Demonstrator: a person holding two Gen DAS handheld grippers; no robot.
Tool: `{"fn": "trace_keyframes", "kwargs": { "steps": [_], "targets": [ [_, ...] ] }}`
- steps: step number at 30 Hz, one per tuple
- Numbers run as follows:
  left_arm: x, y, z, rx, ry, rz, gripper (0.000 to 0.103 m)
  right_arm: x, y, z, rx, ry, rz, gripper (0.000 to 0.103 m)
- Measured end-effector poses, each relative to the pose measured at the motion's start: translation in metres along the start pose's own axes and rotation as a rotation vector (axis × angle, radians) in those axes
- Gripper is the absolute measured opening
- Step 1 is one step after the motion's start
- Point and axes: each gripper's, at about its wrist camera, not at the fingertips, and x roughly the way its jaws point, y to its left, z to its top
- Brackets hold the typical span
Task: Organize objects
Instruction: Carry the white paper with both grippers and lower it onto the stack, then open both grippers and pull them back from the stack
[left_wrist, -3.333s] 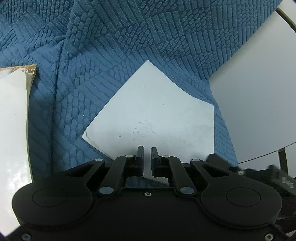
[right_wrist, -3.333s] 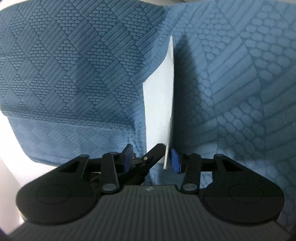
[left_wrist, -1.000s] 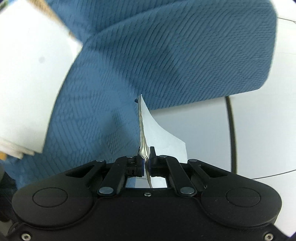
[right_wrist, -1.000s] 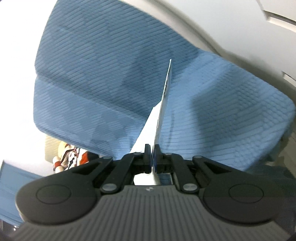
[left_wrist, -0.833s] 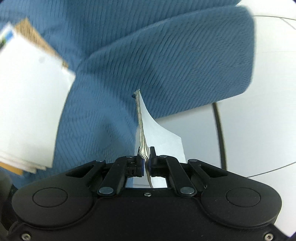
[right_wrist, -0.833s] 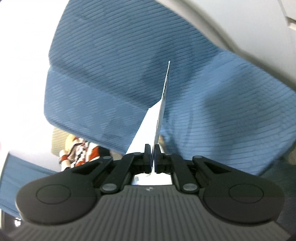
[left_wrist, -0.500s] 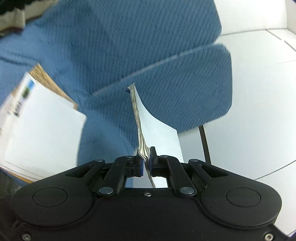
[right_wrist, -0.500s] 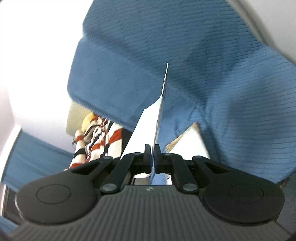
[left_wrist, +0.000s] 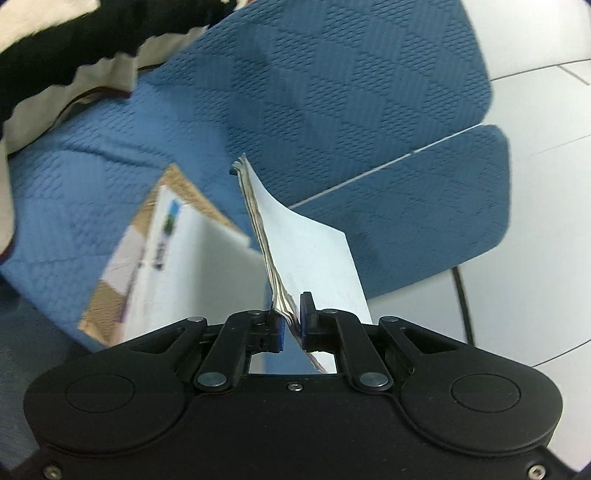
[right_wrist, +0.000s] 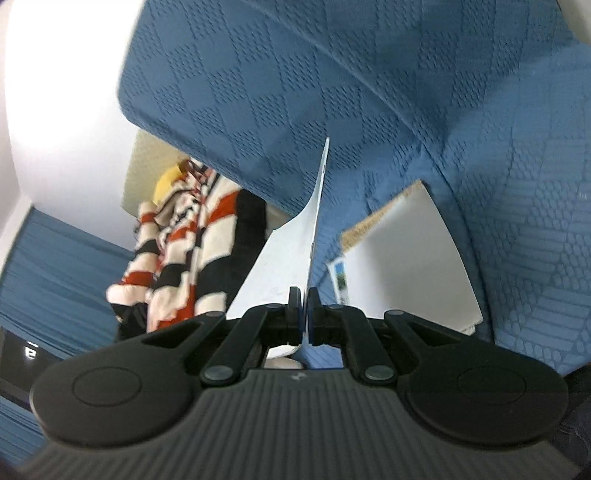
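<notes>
Both grippers hold one thin white booklet edge-on, lifted above the blue sofa (left_wrist: 332, 92). My left gripper (left_wrist: 291, 326) is shut on the booklet (left_wrist: 314, 258), whose layered pages show along the upper edge. My right gripper (right_wrist: 304, 308) is shut on the same booklet (right_wrist: 288, 266) at another edge. A stack of white books on a brown board (left_wrist: 177, 258) lies on the sofa seat below, left of the booklet; it also shows in the right wrist view (right_wrist: 406, 266), to the right of the booklet.
A striped red, black and cream garment (right_wrist: 184, 240) lies at the sofa's end, and also shows in the left wrist view (left_wrist: 55, 55). White tiled floor (left_wrist: 546, 221) and a thin black cable (left_wrist: 461, 295) lie beyond the sofa's edge.
Since 3.3 s ago both grippers closed on the booklet and lifted it off the sofa. In the last second it has been carried toward the stack of books, which has come into view beneath it.
</notes>
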Motion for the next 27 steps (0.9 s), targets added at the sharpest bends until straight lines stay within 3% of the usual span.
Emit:
{"fn": "trace_keyframes", "kwargs": {
  "steps": [13, 27],
  "targets": [
    [0.053, 0.048, -0.017, 0.037, 0.111, 0.099, 0.01, 0.04, -0.045, -0.012, -0.024, 0.018, -0.135, 0.006],
    [0.083, 0.06, -0.035, 0.072, 0.183, 0.208, 0.01, 0.058, -0.079, -0.024, -0.064, 0.03, -0.275, 0.009]
  ]
}}
